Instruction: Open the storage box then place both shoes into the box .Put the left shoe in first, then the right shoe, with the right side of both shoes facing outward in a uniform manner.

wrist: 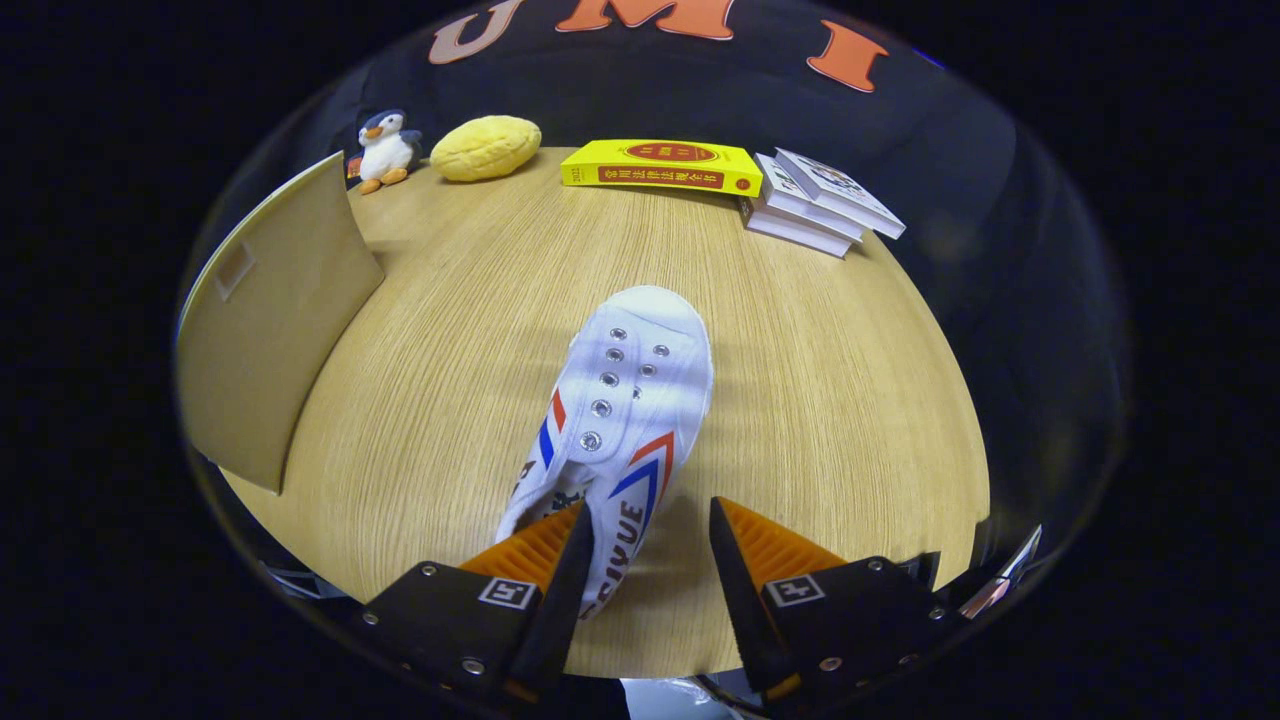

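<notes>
So you're at the shoe-grabbing stage here. The gripper [648, 560] has its jaws spread wide, nothing pinched yet. The white shoe [615, 430] lies on the wooden table [830, 400], toe pointing off toward 12 o'clock and the heel end coming down between your fingers. Looks like the left finger sits over or inside the shoe's opening while the right finger is out past the shoe's side wall at about 5 o'clock, with bare table showing in between. So the side wall is what's lined up for the pinch, as far as I can judge.

The storage box [270, 320] is over at 9 to 10 o'clock; what you see is a big brown flap or lid standing up, so it reads as already opened, though I can't see inside it. Can't tell for sure whether this is the left or right shoe from this angle either.

Next move, I'd say: settle down a touch, close on that side wall near the heel, and check the grip is solid before lifting. Then swing toward 9 o'clock.

The plush penguin [386, 150], yellow cushion [486, 147], yellow book [662, 166] and stack of books [815, 205] sit way out at 11 to 1 o'clock, well clear.
</notes>
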`<state>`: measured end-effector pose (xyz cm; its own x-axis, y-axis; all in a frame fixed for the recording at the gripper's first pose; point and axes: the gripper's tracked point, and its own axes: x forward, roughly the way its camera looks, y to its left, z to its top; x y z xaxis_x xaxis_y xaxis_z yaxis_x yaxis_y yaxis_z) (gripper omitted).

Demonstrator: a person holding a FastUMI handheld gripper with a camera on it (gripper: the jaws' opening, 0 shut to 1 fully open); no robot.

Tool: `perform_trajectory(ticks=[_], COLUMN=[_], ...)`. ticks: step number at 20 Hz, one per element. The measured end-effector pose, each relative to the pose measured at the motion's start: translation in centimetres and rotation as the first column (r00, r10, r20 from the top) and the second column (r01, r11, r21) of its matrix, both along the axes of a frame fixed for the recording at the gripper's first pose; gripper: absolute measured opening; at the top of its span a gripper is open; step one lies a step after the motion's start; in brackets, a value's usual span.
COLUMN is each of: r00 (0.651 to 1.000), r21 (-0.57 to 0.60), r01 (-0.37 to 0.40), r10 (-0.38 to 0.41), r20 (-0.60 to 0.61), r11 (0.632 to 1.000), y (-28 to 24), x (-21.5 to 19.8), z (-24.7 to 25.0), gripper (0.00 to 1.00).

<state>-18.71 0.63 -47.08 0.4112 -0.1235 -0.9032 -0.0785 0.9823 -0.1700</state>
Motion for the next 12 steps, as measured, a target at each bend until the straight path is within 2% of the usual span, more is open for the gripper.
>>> perform_trajectory(ticks=[2,3,8,12], r00=[0.997,0.994,0.98,0.976], r21=[-0.003,-0.002,0.02,0.06], r01=[0.047,0.046,-0.025,-0.023], r10=[-0.046,-0.045,0.02,0.009], r20=[0.067,0.104,0.197,0.217], r11=[0.999,0.999,0.999,0.998], y=[-0.6,-0.6,0.3,1.1], x=[0.3,0.4,1.6,2.0], z=[0.2,0.2,-0.1,0.1], gripper=[0.66,0.63,0.45,0.32])
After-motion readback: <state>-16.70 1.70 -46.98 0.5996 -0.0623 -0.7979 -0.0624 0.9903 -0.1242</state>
